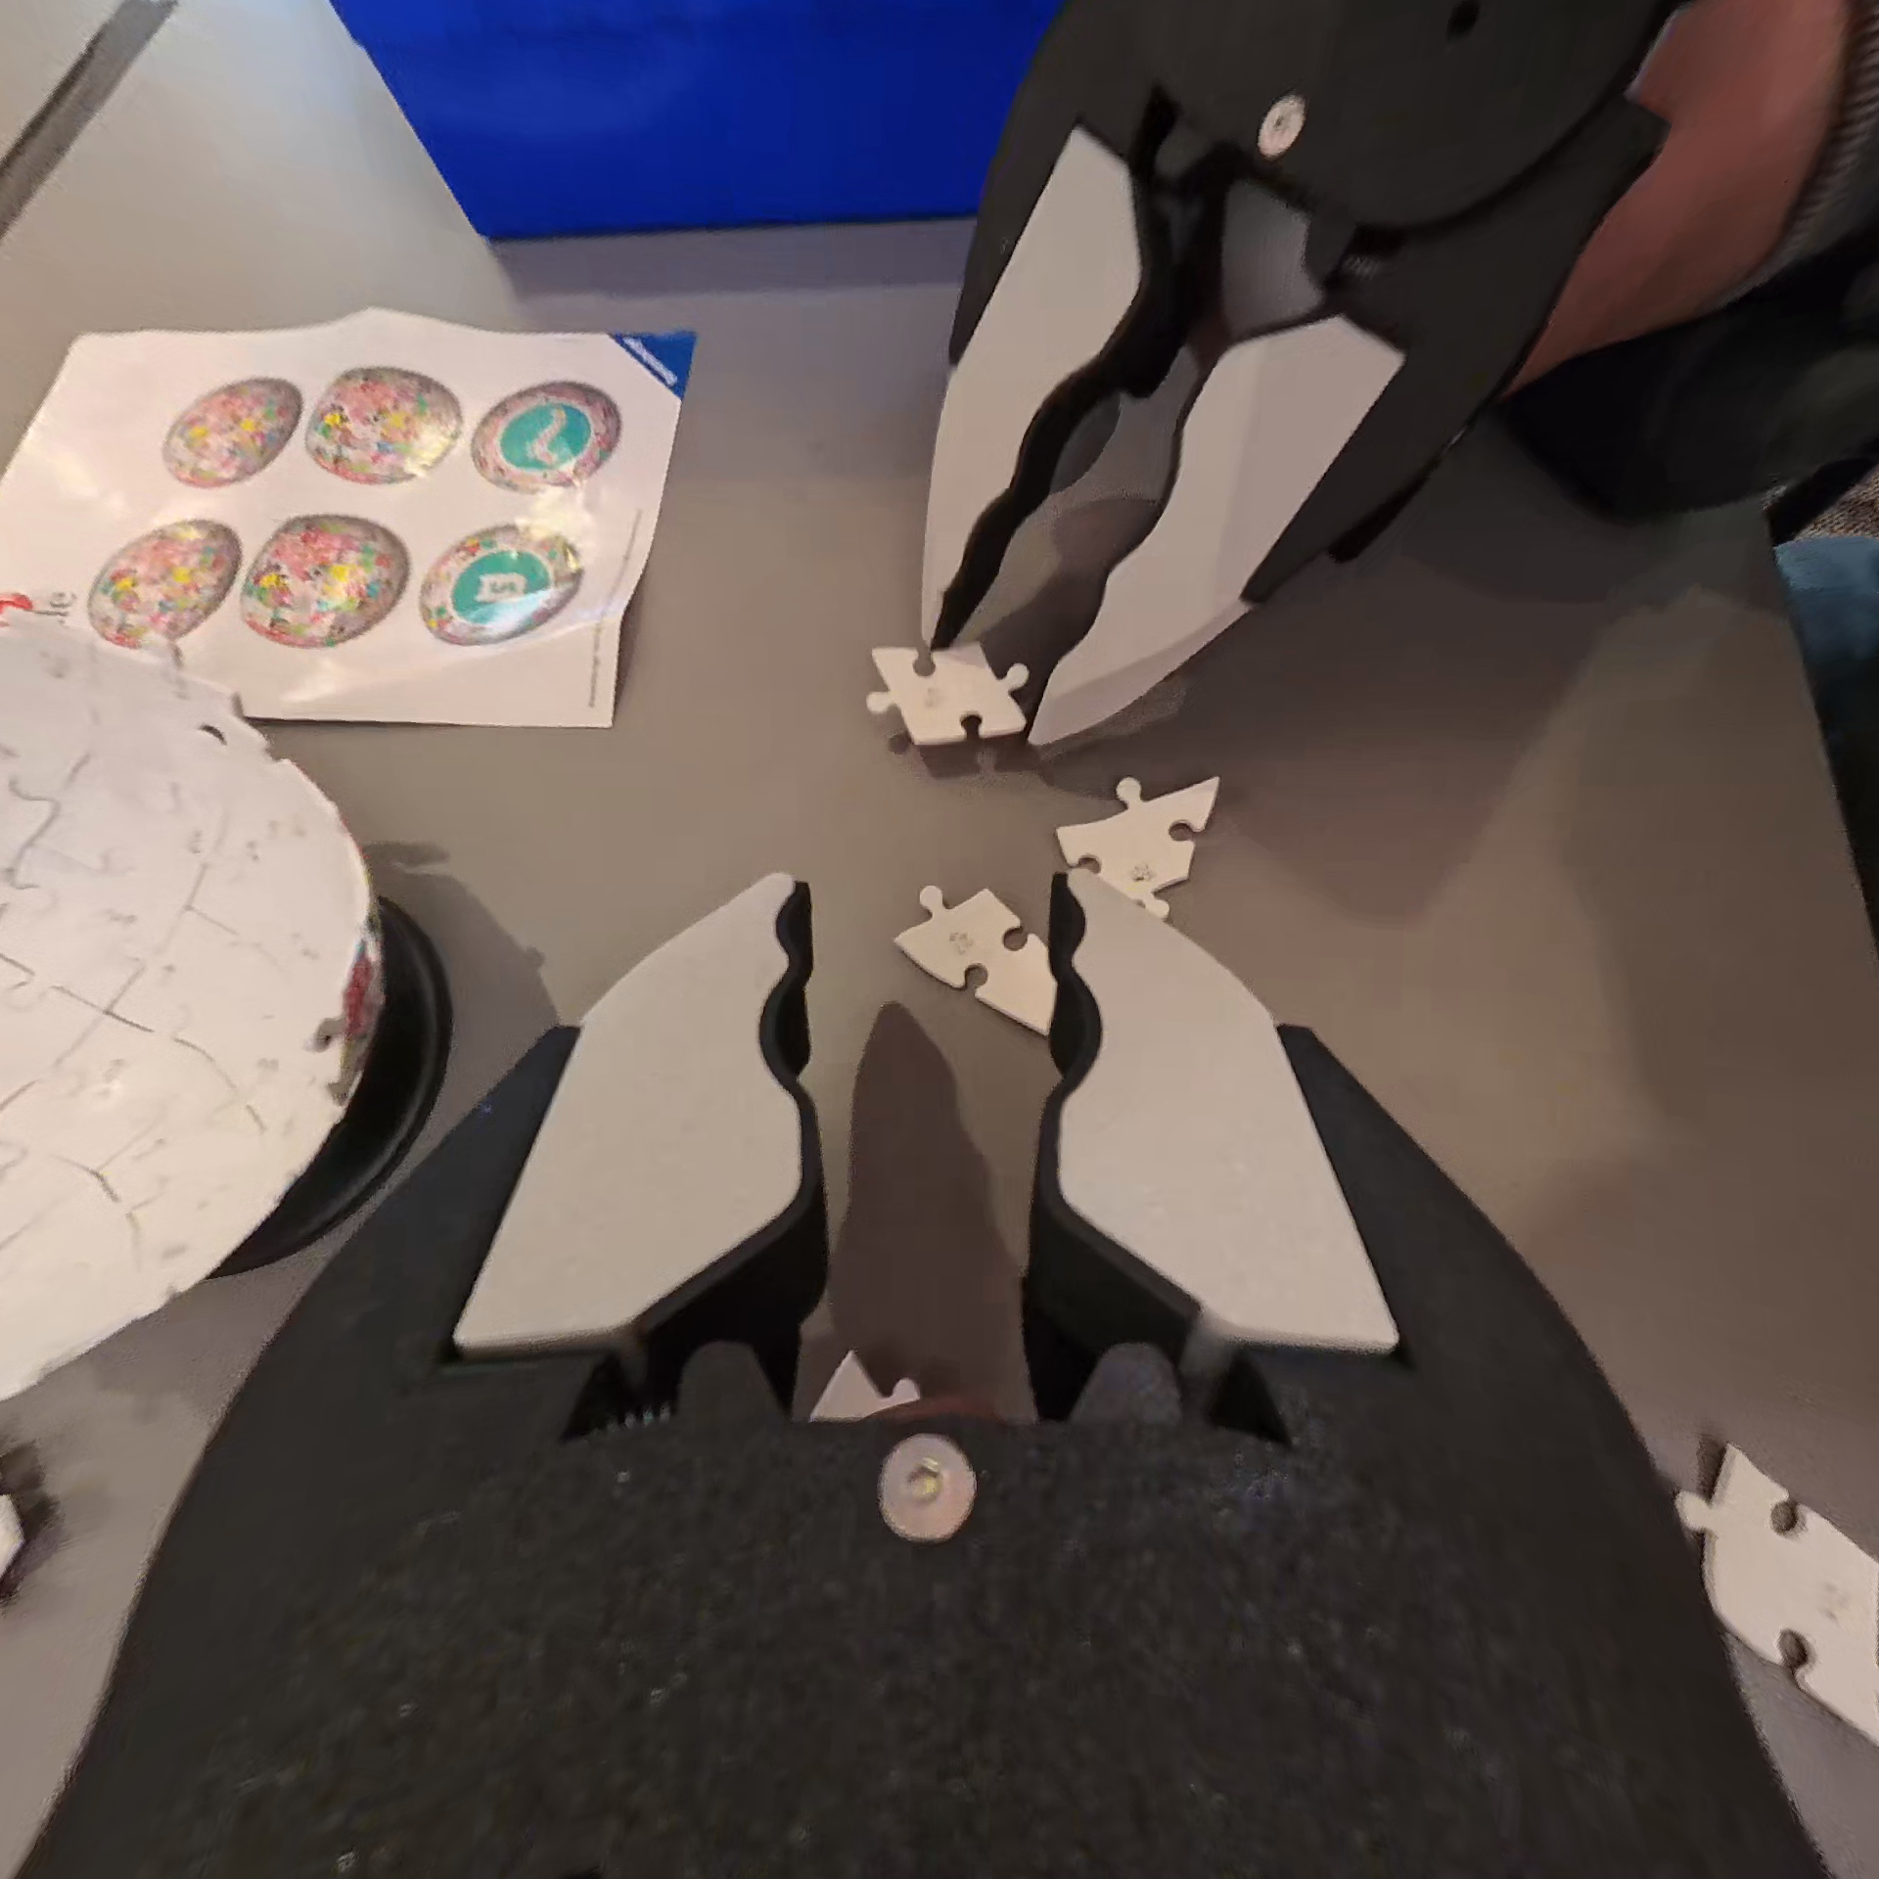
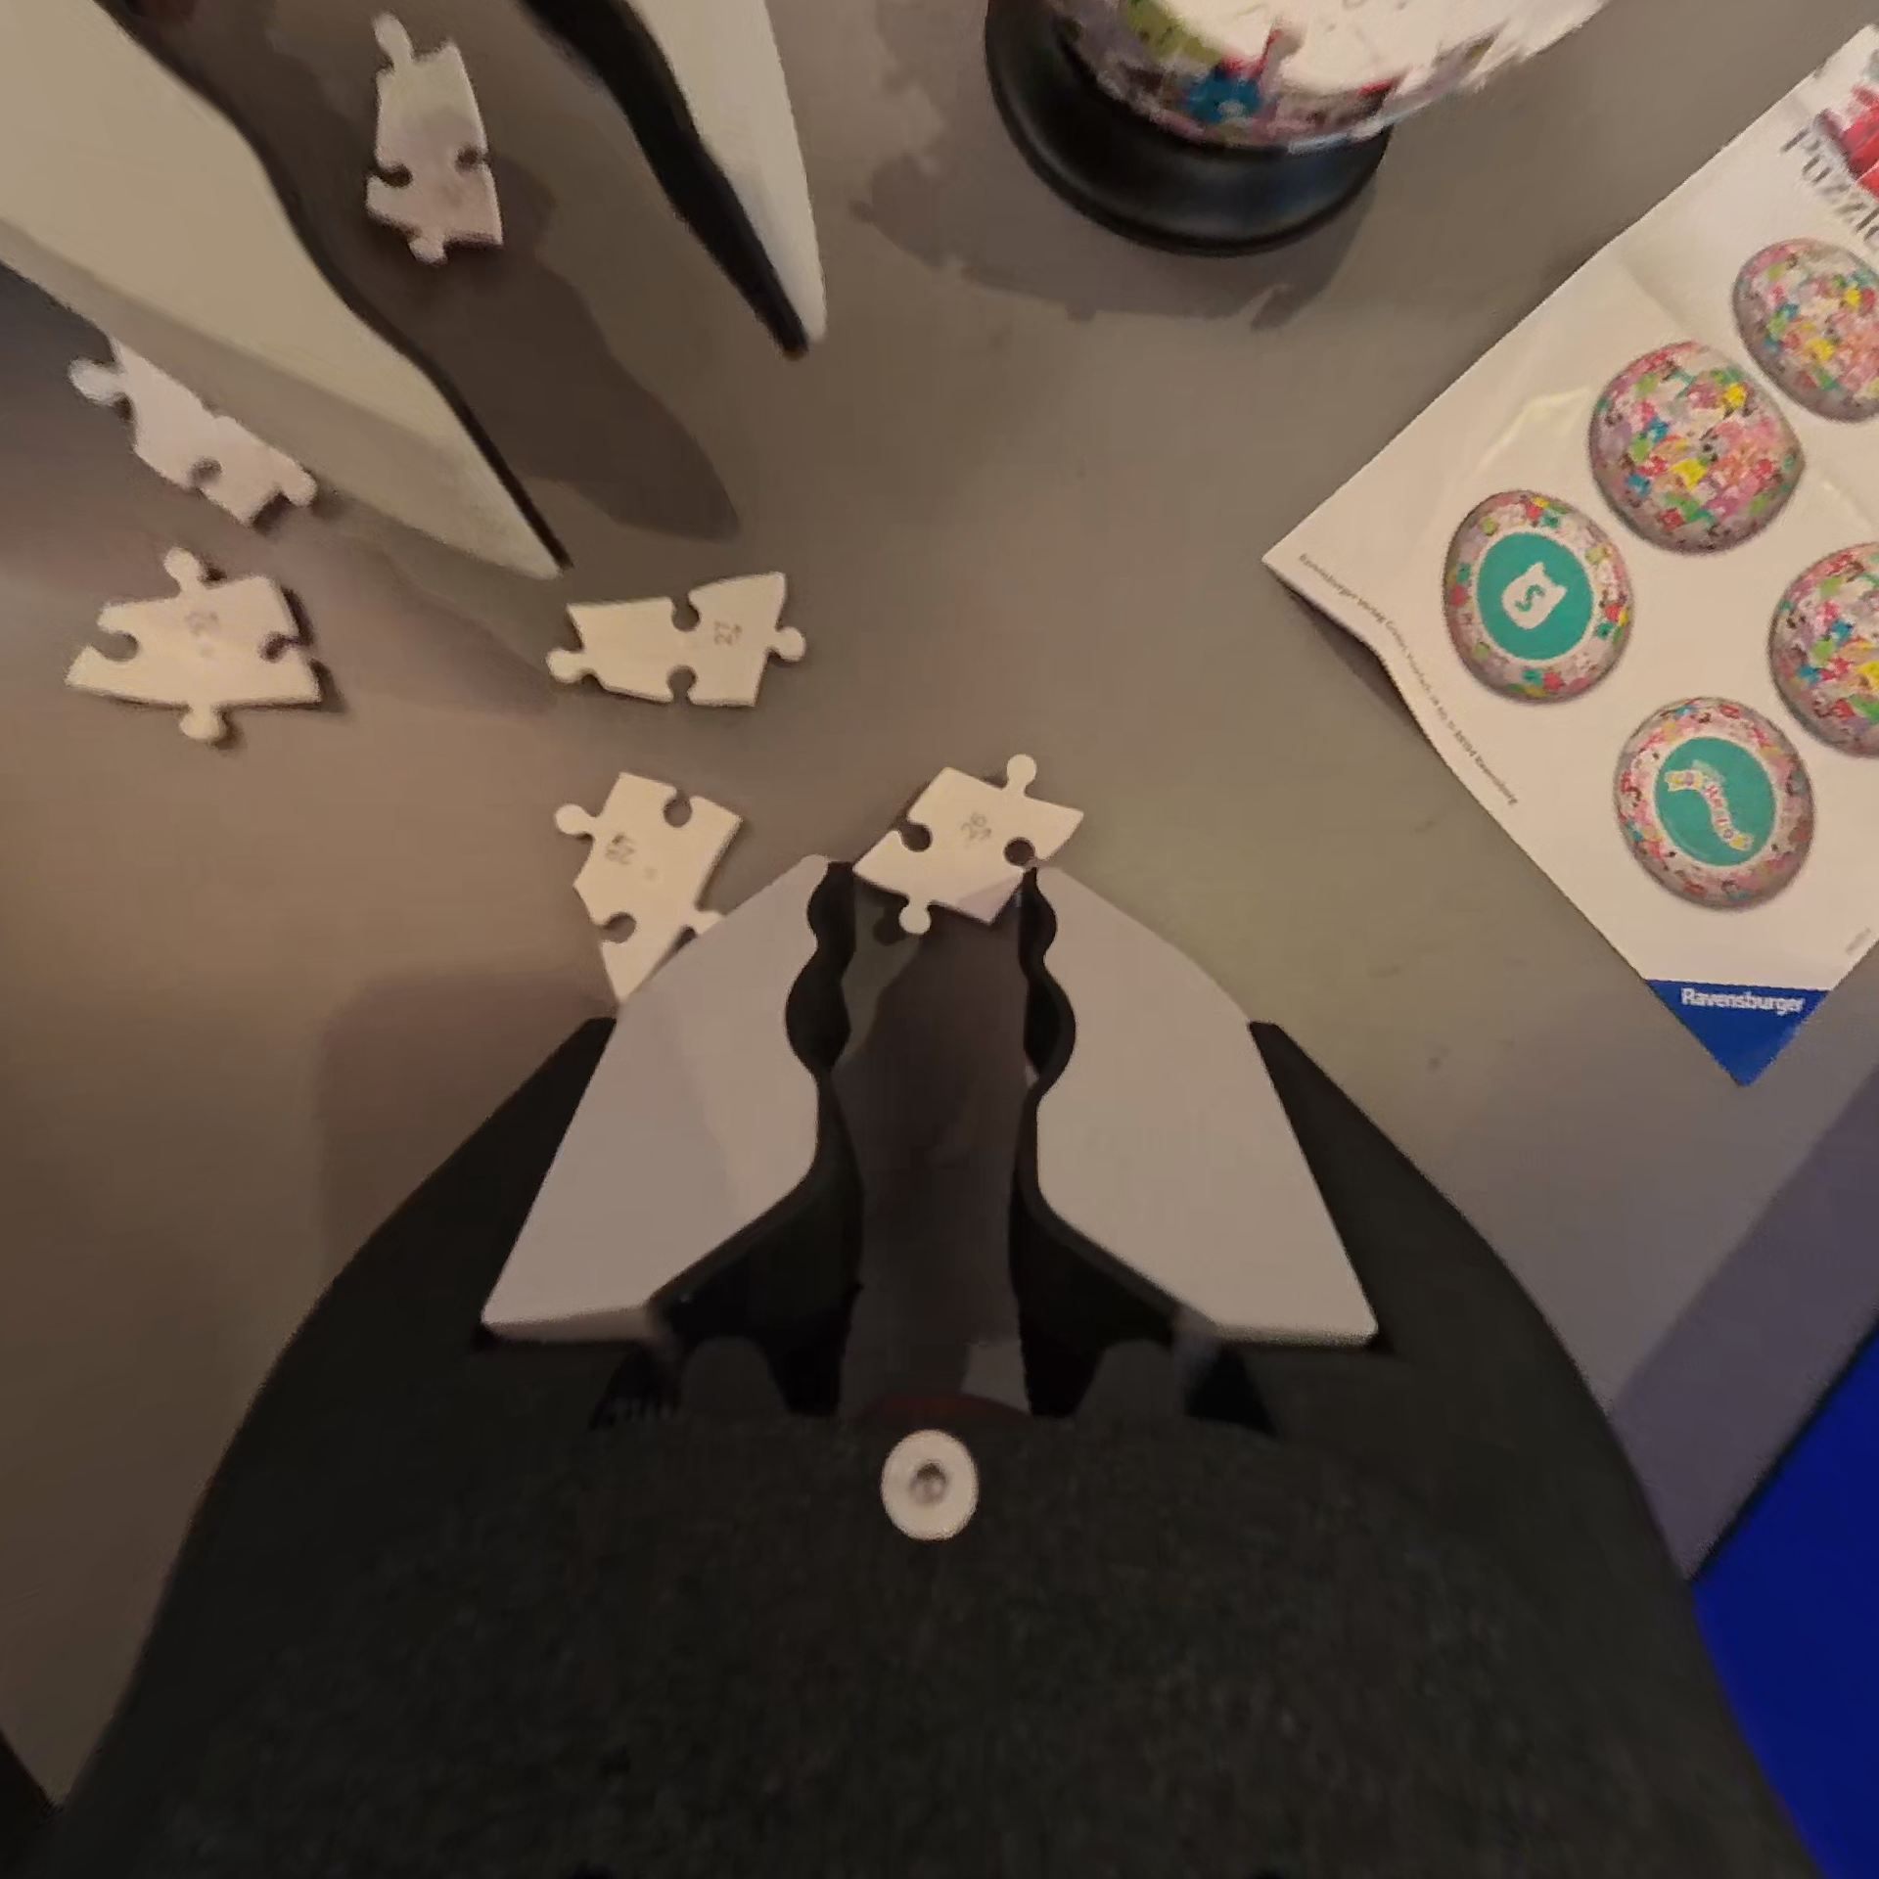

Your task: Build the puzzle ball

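Observation:
The half-built puzzle ball (image 1: pixel 153 966) shows its white inside and sits on a black stand (image 1: pixel 407 1068) at the left; it also shows in the right wrist view (image 2: pixel 1271 61). My right gripper (image 2: pixel 930 876) is open, its tips down on the table astride a white puzzle piece (image 2: pixel 966 844). One fingertip (image 2: pixel 1029 890) touches the piece's corner. The left wrist view shows the same right gripper (image 1: pixel 996 691) and piece (image 1: pixel 951 696). My left gripper (image 1: pixel 930 895) is open and empty, hovering over loose white pieces (image 1: pixel 976 956).
Several loose white pieces lie face down on the grey table (image 2: pixel 671 641), (image 2: pixel 193 641), (image 1: pixel 1139 834). A printed instruction sheet (image 1: pixel 356 508) lies behind the ball. A blue box (image 1: pixel 661 102) stands at the table's far side. A person's sleeve (image 1: pixel 1779 305) is behind the right gripper. Spacing between my two grippers at the tips: around 7 cm.

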Tool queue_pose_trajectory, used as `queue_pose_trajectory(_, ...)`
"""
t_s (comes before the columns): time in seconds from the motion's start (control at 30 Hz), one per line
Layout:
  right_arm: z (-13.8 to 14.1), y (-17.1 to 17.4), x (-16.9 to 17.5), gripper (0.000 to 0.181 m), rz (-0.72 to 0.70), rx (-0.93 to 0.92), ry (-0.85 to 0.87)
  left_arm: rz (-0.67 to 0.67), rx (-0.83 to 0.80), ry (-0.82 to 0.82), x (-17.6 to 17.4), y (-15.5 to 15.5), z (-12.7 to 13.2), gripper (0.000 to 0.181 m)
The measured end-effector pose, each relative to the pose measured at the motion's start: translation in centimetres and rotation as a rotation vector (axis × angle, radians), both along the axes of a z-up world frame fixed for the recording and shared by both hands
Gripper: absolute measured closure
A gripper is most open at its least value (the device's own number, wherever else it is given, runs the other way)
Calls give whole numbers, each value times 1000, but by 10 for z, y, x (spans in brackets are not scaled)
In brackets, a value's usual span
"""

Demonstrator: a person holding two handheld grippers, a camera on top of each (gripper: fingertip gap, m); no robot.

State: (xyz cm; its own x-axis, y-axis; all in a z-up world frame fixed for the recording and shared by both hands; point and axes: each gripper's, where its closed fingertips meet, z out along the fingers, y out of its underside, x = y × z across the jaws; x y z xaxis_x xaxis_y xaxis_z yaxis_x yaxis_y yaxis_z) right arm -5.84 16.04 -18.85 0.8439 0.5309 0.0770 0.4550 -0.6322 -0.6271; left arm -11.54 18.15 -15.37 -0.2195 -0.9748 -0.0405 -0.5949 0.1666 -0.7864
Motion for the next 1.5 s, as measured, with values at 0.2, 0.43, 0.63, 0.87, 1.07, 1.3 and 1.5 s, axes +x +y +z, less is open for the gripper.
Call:
queue_pose_trajectory(0.2,57,6,-31,151,45,292,37,-5,-378,-88,6,-15,25,145)
queue_pose_trajectory(0.43,79,12,-58,150,71,486,-48,-80,-757,-144,1,-19,48,176)
queue_pose_trajectory(0.63,85,3,-62,151,178,451,31,-94,-610,-12,-10,-14,29,180)
queue_pose_trajectory(0.87,98,12,-77,156,420,194,117,-142,-379,111,-29,-14,20,179)
queue_pose_trajectory(1.07,71,21,-89,178,503,99,-43,-127,-291,122,-32,-9,18,179)
queue_pose_trajectory(1.3,105,52,-78,179,266,242,300,-46,-317,-10,-35,21,37,158)
queue_pose_trajectory(1.5,131,55,-85,179,211,317,722,-58,-443,-177,-28,23,63,177)
